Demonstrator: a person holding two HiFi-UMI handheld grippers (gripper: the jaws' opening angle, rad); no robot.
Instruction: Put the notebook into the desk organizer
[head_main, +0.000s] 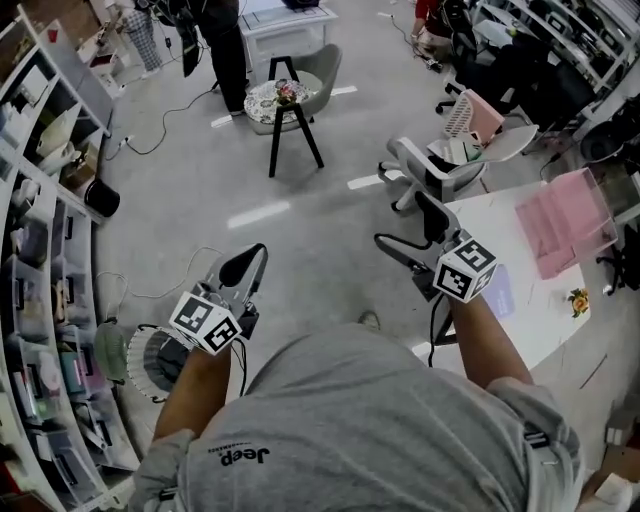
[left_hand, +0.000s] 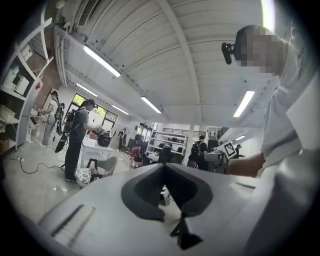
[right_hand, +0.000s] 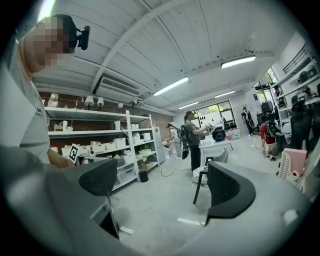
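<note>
In the head view a white table (head_main: 520, 320) stands at the right. On it lies a pink see-through organizer (head_main: 565, 222) and a pale lilac flat thing, perhaps the notebook (head_main: 499, 292), partly hidden behind my right gripper's marker cube. Both grippers are held level over the bare floor, away from the table. My left gripper (head_main: 245, 268) (left_hand: 165, 167) is shut with nothing in it. The right gripper (head_main: 411, 233) (right_hand: 162, 182) is open, its jaws wide apart and empty.
Storage shelves (head_main: 40, 260) run along the left, with a floor fan (head_main: 150, 360) at their foot. Ahead are a black-legged stool (head_main: 283, 105), a grey office chair (head_main: 440, 168) and a pink chair (head_main: 480, 118). A person (head_main: 225, 50) stands by a far table. Cables trail on the floor.
</note>
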